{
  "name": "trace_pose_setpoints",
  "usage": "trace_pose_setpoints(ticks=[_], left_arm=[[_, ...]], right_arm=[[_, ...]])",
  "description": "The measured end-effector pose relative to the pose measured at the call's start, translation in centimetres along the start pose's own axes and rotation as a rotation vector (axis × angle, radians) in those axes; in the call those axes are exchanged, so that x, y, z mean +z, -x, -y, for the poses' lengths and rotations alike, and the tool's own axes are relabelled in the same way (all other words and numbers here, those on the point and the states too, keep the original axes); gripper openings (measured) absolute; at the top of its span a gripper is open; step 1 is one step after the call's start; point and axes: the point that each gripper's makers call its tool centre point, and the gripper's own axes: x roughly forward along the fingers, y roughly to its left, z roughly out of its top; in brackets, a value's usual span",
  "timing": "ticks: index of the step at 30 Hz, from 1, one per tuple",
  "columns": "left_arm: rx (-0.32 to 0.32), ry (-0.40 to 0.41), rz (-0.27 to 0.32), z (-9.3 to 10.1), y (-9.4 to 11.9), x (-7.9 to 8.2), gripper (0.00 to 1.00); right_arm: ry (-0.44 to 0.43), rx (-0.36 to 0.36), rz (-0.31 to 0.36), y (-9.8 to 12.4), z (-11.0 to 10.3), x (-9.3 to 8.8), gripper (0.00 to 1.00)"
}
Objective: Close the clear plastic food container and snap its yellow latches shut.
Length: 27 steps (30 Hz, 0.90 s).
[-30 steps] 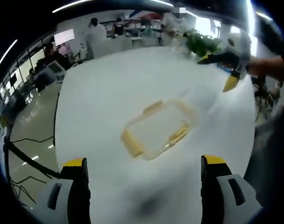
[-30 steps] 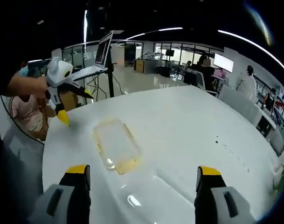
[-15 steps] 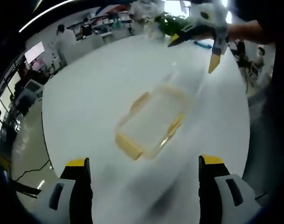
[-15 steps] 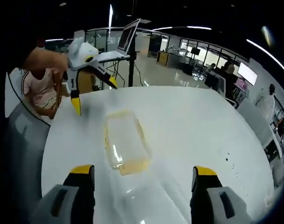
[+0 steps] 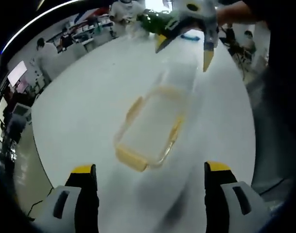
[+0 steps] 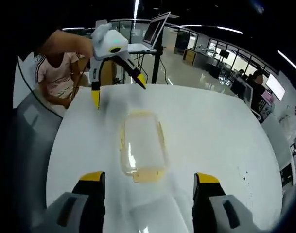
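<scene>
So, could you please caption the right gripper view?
Both open hand-held grippers flank a clear container on the white table.

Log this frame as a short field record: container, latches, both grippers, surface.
container: clear plastic food container lying flat on the table, between the two grippers
latches: yellow latches visible at the ends and sides; latched or not cannot be told
left gripper: left gripper open, empty, short of the container's near end
right gripper: right gripper open, empty, short of the container's opposite end
contact: neither gripper touches the container
surface: white table
background: laptop on a stand beyond the table; people in an open office
</scene>
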Motion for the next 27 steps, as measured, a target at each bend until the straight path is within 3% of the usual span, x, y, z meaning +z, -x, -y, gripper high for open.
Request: trace_pose_setpoints(ticks=[5, 10, 15, 17, 19, 20, 23, 27], left_arm=[[-0.033, -0.043, -0.014, -0.3, -0.6, -0.2, 0.89], [-0.061, -0.104, -0.043, -1.2, -1.7, -1.0, 0.86], [-0.129, -0.167, -0.08, -1.0, -2.6, -1.9, 0.74], [-0.145, -0.198, -0.089, -1.1, -2.9, -2.2, 0.71], [-0.161, -0.215, -0.089, -1.2, -3.1, -2.3, 0.71], [-0.169, -0.224, -0.087, -1.2, -3.2, -2.2, 0.7], [-0.199, -0.273, -0.046, -1.2, -3.5, -1.8, 0.63], [-0.201, -0.307, -0.07, -1.8, -4.0, -2.4, 0.6]], right_arm=[[0.006, 0.028, -0.038, -0.9, -0.1, -0.3, 0.71], [0.023, 0.053, -0.138, -2.4, -0.4, -1.6, 0.66], [0.039, 0.08, -0.171, -3.9, -0.9, -1.5, 0.61], [0.086, 0.107, -0.179, -4.4, -1.0, -1.4, 0.59], [0.079, 0.123, -0.213, -4.9, -0.8, -1.9, 0.58], [0.077, 0.122, -0.195, -5.2, -0.5, -1.7, 0.57], [0.096, 0.133, -0.219, -5.8, -0.1, -2.0, 0.55], [0.11, 0.148, -0.25, -6.2, 0.1, -2.4, 0.47]])
